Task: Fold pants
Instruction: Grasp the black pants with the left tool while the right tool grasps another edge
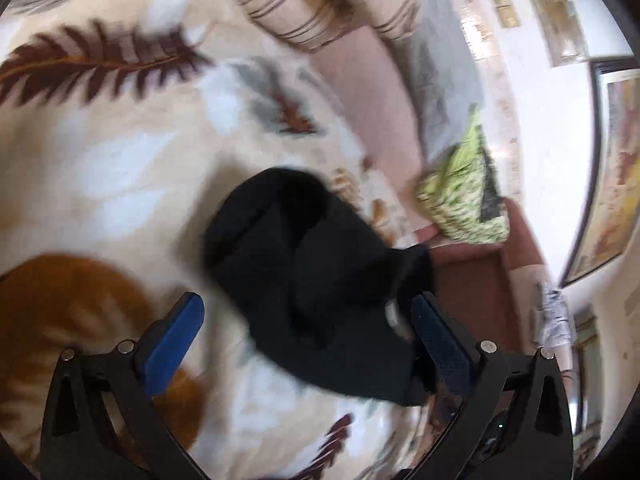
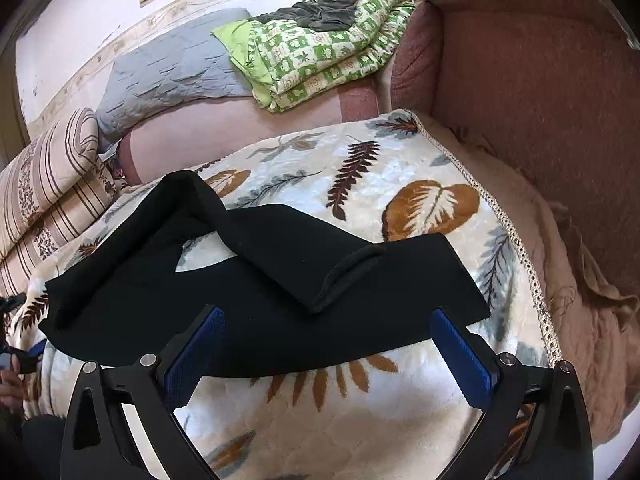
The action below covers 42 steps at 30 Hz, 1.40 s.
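Black pants point(image 2: 256, 280) lie crumpled on a cream blanket with a leaf print point(image 2: 400, 208); one leg is folded across the body and a cuff point(image 2: 348, 276) points to the right. My right gripper point(image 2: 326, 316) is open, its blue pads just above the pants' near edge, holding nothing. In the left wrist view the pants point(image 1: 312, 264) show as a blurred black heap. My left gripper point(image 1: 306, 304) is open, with the heap lying between the blue pads and against the right fingertip point(image 1: 424, 312).
A green checked quilt point(image 2: 324, 48) and a grey cover point(image 2: 172, 68) lie at the back by the wall. Striped folded bedding point(image 2: 52, 184) sits at the left. A reddish-brown sofa arm point(image 2: 520, 100) rises on the right, past the blanket's trimmed edge point(image 2: 520, 248).
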Motion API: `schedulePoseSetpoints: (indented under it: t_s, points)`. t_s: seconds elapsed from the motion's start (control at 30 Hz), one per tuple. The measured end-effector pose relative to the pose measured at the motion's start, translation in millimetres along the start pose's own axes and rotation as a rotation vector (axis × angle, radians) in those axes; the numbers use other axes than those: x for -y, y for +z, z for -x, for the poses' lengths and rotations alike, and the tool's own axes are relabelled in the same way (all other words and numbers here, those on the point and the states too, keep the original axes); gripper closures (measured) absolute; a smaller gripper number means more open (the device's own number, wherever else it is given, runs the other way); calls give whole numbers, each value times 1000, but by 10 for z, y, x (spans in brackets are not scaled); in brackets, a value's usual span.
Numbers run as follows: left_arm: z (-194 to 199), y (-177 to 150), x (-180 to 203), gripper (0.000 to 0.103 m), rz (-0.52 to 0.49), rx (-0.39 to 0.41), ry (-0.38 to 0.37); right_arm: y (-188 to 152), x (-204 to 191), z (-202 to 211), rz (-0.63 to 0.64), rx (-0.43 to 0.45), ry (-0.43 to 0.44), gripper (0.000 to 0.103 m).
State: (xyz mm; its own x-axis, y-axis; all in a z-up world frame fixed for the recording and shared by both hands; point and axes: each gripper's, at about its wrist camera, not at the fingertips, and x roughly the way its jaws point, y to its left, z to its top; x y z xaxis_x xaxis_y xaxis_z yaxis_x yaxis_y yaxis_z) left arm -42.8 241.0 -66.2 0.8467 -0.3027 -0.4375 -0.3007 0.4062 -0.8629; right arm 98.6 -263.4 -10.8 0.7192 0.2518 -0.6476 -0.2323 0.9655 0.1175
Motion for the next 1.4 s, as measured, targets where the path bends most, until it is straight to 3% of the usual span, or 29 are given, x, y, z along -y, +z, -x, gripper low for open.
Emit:
schedulePoseSetpoints:
  t_s: [0.03,0.17,0.23,0.3,0.37,0.43,0.5,0.57,0.6,0.7,0.73,0.8,0.93,1.0,1.1,1.2,1.33,1.4]
  points:
    - [-15,38,24,0,-2,1,-24,4,5,6,-1,1,2,0]
    - [-57,107,20,3,-9,29,33,43,134,83,-28,16,36,0]
    - [-61,122,29,18,-22,28,43,69,290,187,-71,58,62,0]
    - [-88,117,23,58,-31,9,71,89,449,265,-112,78,99,0]
    - [-103,92,24,77,-50,1,115,96,706,287,-197,64,221,0]
    - [-126,80,13,84,-67,-11,153,86,980,221,-322,29,367,2]
    - [-132,62,4,98,-83,-5,181,54,1318,64,-516,-24,538,10]
    - [-118,48,8,99,-98,7,180,-20,1558,-142,-696,-83,633,15]
    - [-111,37,23,99,-109,13,182,-35,1613,-210,-746,-105,629,21]
    - [-100,5,122,99,-152,24,206,-151,1763,-392,-844,-175,509,29]
    - [-106,3,143,99,-163,21,208,-171,1780,-441,-857,-210,473,32]
    - [-138,4,159,98,-170,14,232,-171,1764,-517,-845,-224,416,53]
    - [-136,-5,140,99,-157,33,264,-4,1615,-741,-763,-250,388,63]
    - [-84,-29,121,100,-142,51,287,28,1606,-814,-752,-270,367,99]
    - [98,-121,128,100,-126,64,278,7,1607,-633,-723,-228,364,100]
    - [383,-243,179,100,-160,73,284,-62,1573,-320,-693,-228,418,100]
    - [834,-295,51,100,-127,101,284,-328,1494,-142,-696,-316,457,100]
    - [912,-281,-71,100,-108,113,307,-441,1495,-237,-707,-367,412,96]
